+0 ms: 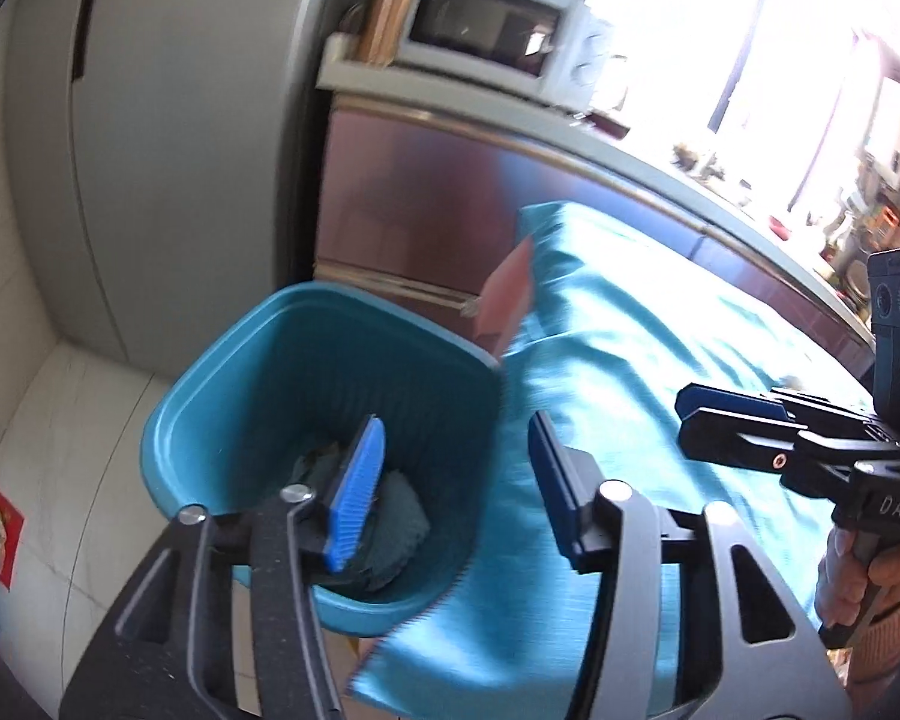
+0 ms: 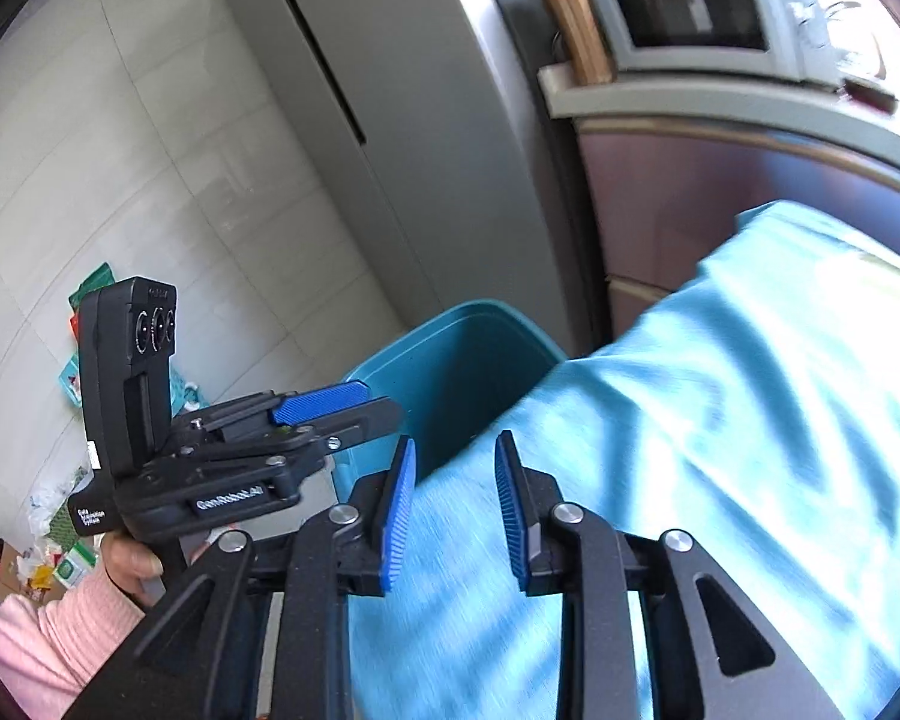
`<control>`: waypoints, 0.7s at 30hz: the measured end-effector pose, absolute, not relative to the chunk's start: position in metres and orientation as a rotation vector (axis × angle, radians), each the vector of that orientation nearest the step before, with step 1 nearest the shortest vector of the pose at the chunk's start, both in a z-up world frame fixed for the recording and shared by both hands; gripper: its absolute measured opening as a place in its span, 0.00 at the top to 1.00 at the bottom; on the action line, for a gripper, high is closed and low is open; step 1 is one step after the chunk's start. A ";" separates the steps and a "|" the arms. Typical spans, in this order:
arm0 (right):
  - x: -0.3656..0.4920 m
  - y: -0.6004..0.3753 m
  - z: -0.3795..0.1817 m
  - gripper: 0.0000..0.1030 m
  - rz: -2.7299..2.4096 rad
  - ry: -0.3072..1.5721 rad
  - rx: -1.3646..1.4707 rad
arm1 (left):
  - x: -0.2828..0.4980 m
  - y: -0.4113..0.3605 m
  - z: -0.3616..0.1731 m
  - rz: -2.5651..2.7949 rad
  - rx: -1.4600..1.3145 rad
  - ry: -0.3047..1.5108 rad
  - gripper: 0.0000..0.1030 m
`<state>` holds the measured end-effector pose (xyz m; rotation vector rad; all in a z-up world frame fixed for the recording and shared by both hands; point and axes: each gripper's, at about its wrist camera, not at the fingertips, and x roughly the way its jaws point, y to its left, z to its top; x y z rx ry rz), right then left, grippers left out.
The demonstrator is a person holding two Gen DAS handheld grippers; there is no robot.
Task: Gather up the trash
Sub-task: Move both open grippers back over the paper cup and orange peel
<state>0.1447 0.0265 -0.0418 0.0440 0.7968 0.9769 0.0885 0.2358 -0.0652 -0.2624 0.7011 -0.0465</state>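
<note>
A teal trash bin (image 1: 222,396) stands on the floor against the edge of a table with a light blue cloth (image 1: 630,360). Crumpled trash (image 1: 399,519) lies in the bin's bottom. A blurred pinkish-red wrapper (image 1: 507,294) is at the cloth's edge above the bin's far rim; I cannot tell whether it rests there. My left gripper (image 1: 456,426) is open and empty, one finger over the bin and the other over the cloth. My right gripper (image 2: 456,441) is open and empty above the cloth's edge, beside the bin (image 2: 450,360). Each gripper (image 1: 690,414) (image 2: 360,414) shows in the other's view.
A grey fridge (image 1: 180,150) stands behind the bin. Next to it, a microwave (image 1: 486,24) sits on a counter with brown cabinets (image 1: 426,198). Wrappers and bags litter the floor (image 2: 60,540) at the left. A pink sleeve and hand (image 2: 90,594) hold the left gripper.
</note>
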 end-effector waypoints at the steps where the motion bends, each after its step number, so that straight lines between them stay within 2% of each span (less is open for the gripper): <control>1: 0.142 0.015 -0.038 0.71 0.967 0.781 0.055 | 0.087 0.229 -0.060 -0.061 -0.252 0.688 0.48; 6: 0.134 -0.046 -0.024 0.67 0.897 0.714 0.116 | 0.081 0.194 -0.040 -0.146 -0.212 0.640 0.41; 21: 0.112 -0.199 -0.040 0.66 0.626 0.667 0.267 | 0.084 0.112 -0.007 -0.269 -0.148 0.612 0.41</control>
